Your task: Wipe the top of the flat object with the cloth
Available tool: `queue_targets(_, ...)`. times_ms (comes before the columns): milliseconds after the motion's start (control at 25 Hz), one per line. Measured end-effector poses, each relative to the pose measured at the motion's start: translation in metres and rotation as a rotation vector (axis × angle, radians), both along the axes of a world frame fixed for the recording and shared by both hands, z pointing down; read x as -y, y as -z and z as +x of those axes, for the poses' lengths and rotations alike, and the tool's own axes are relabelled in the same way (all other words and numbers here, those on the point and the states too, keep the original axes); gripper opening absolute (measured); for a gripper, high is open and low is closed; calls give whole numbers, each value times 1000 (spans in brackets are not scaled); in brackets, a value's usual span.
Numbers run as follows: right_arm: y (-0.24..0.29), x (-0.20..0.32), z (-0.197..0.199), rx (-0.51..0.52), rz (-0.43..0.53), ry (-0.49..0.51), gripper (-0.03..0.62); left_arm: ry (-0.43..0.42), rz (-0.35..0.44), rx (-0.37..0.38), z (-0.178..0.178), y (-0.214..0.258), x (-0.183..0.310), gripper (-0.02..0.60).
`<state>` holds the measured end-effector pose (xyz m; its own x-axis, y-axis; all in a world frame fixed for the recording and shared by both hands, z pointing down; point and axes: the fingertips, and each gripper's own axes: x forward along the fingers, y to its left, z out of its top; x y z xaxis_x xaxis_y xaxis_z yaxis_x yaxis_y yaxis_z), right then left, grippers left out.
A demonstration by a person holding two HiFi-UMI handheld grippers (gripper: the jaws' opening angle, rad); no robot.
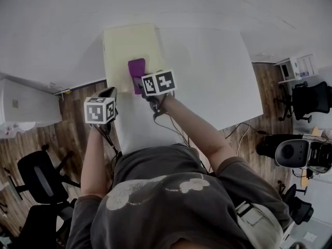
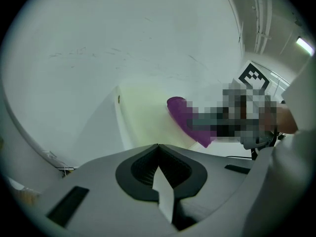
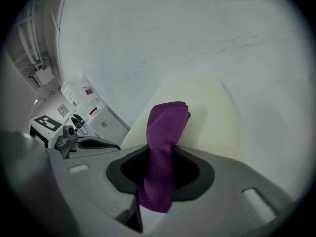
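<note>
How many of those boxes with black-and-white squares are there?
2. One cube sits on the left claw. The other cube sits on the right claw, which pinches the purple cloth. None seems hidden.

A white tabletop is being seen set against a pale wall. The floor around it is being shown as dark wood planks. Black chairs are being kept on the left side, near a white cabinet. On the right, another black chair is being parked beside a white shelf, and cables are being trailed below the tabletop's edge. A strip light is being seen glowing overhead in the left gripper view.
</note>
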<state>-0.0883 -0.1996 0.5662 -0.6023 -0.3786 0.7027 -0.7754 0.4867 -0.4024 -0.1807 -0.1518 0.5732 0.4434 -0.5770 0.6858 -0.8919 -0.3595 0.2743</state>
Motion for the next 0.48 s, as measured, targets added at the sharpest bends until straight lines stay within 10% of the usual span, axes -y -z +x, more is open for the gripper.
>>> queue_targets(480, -2, 14, 72, -9, 14, -133, 118, -9, 13, 10, 0, -2, 0, -2)
